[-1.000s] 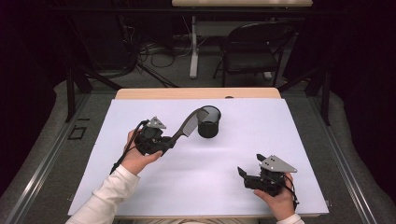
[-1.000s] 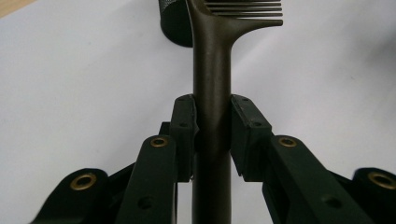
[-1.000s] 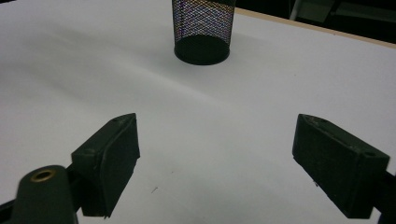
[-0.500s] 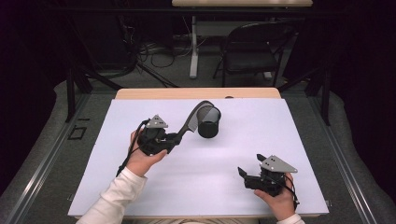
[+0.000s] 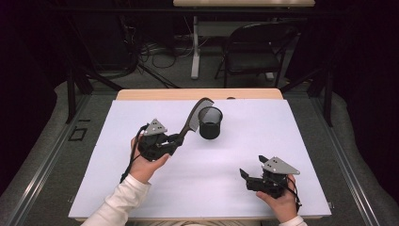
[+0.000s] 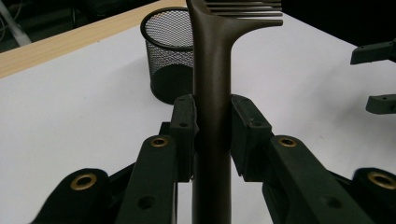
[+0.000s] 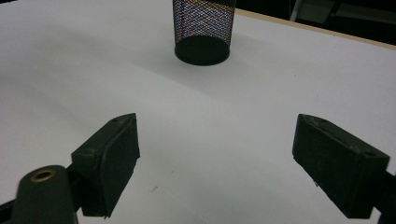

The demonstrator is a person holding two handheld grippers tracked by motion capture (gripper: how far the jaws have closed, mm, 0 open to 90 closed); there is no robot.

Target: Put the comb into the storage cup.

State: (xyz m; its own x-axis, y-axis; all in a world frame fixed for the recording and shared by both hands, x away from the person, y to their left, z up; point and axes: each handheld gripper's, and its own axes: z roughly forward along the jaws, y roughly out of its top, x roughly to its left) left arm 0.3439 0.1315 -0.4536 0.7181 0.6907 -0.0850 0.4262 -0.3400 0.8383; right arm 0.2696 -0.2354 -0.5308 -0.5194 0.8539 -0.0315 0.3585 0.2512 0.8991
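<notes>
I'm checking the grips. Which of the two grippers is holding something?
The left gripper: its jaws clamp the handle of a dark comb raised beside the mesh cup. The right gripper rests with jaws wide apart and nothing between them.

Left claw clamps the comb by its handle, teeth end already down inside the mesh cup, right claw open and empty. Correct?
Not quite: the comb teeth are still above the mesh cup, beside its rim, as the high view shows. Left claw does clamp the handle; right claw is open, empty.

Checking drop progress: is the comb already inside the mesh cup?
No. The comb is clamped in the left gripper, its teeth level with the cup rim, not inside.
</notes>
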